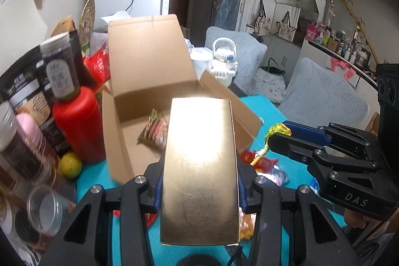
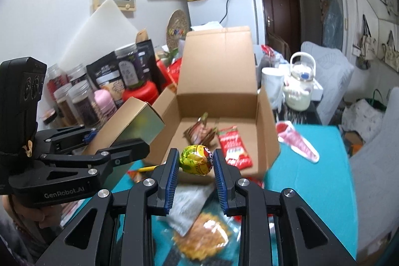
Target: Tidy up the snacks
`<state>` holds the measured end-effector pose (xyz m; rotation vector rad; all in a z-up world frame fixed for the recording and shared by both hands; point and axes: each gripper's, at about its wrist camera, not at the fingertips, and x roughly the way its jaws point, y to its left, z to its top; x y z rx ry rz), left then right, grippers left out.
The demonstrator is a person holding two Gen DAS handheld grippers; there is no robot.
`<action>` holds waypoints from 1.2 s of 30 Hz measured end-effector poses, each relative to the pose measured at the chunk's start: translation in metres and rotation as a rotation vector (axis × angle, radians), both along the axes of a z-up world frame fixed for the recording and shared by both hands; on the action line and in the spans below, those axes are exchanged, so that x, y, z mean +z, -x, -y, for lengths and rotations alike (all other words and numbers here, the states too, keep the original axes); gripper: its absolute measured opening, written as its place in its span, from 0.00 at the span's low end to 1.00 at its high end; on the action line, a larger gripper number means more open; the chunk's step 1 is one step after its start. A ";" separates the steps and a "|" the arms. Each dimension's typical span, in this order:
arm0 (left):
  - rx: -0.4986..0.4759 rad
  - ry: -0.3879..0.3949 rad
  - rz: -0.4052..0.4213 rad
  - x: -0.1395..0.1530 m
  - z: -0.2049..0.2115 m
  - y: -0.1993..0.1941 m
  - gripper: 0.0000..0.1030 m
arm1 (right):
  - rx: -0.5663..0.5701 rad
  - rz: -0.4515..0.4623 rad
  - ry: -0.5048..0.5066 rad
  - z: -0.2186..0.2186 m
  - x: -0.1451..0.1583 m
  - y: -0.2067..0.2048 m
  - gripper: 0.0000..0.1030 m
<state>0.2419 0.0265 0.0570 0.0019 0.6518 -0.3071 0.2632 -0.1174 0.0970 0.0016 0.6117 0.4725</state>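
My left gripper (image 1: 199, 187) is shut on a shiny gold carton (image 1: 199, 161), held lengthwise just before the open cardboard box (image 1: 117, 131). From the right wrist, that gripper (image 2: 119, 141) and the gold carton (image 2: 136, 120) hang at the box's left wall. My right gripper (image 2: 195, 156) is shut on a lollipop (image 2: 197, 160) in a yellow-green wrapper, in front of the cardboard box (image 2: 266, 131). Its stick points left. The left wrist view shows the right gripper (image 1: 280, 132) and lollipop (image 1: 274, 129) at the right. In the box lie a brown pyramid packet (image 2: 199, 131) and a red packet (image 2: 234, 146).
Loose snack packets (image 2: 199, 236) lie on the teal table (image 2: 311, 186) under both grippers, and a pink one (image 2: 298, 141) lies right of the box. Jars, dark pouches and a red bottle (image 1: 77, 126) crowd the left. A white kettle (image 2: 299, 89) stands behind the box.
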 end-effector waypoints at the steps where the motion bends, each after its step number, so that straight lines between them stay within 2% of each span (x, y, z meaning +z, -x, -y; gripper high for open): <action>1: 0.000 0.000 0.004 0.002 0.001 -0.004 0.42 | -0.004 0.005 0.001 0.001 0.002 -0.005 0.27; 10: 0.022 0.020 0.027 0.011 0.001 -0.054 0.42 | -0.038 0.039 0.011 0.006 0.013 -0.053 0.27; 19: 0.063 0.018 0.048 0.007 -0.005 -0.100 0.42 | -0.069 0.080 0.033 0.001 0.011 -0.098 0.27; 26: 0.111 0.006 0.017 -0.010 -0.013 -0.129 0.42 | -0.071 0.048 0.023 -0.008 -0.006 -0.130 0.27; 32: 0.121 -0.028 -0.045 -0.032 -0.015 -0.152 0.42 | -0.047 -0.015 -0.018 -0.013 -0.029 -0.154 0.27; 36: 0.124 -0.040 -0.092 -0.048 -0.015 -0.164 0.42 | -0.046 -0.063 -0.006 -0.014 -0.043 -0.165 0.27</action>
